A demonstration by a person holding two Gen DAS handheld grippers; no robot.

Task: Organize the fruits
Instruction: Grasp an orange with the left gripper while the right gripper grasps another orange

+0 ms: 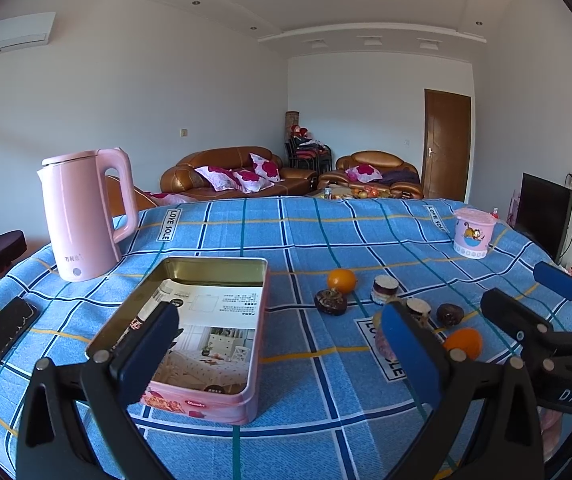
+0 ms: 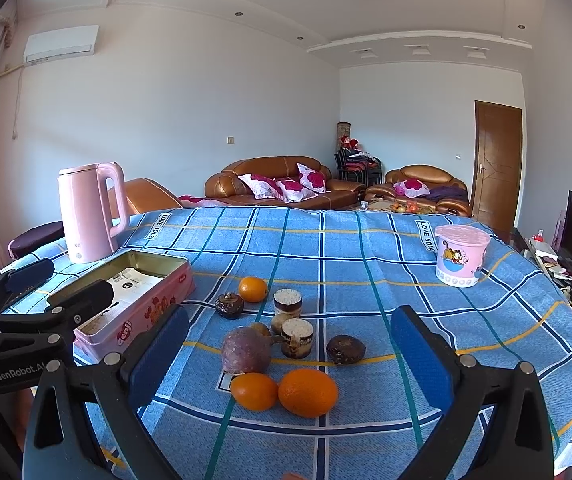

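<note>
The fruits, among them two oranges (image 2: 307,392) nearest the desk's (image 2: 465,320) near edge, are spread over its middle, beside an open pink tin (image 1: 206,320) toward the left edge. Both left tongs (image 1: 278,356) and right tongs (image 2: 289,356) are held wide apart, empty, above the desk.

Left tool (image 1: 282,340), right tool (image 2: 289,344): black frames, blue pads, silver screws, white "GenRobot.AI" lettering.

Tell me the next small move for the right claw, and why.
Probably lower the right claw onto the nearest orange. The claw is open and empty above the fruit, that orange lies closest between its fingers, and the open pink tin to the left holds no fruit yet.
</note>
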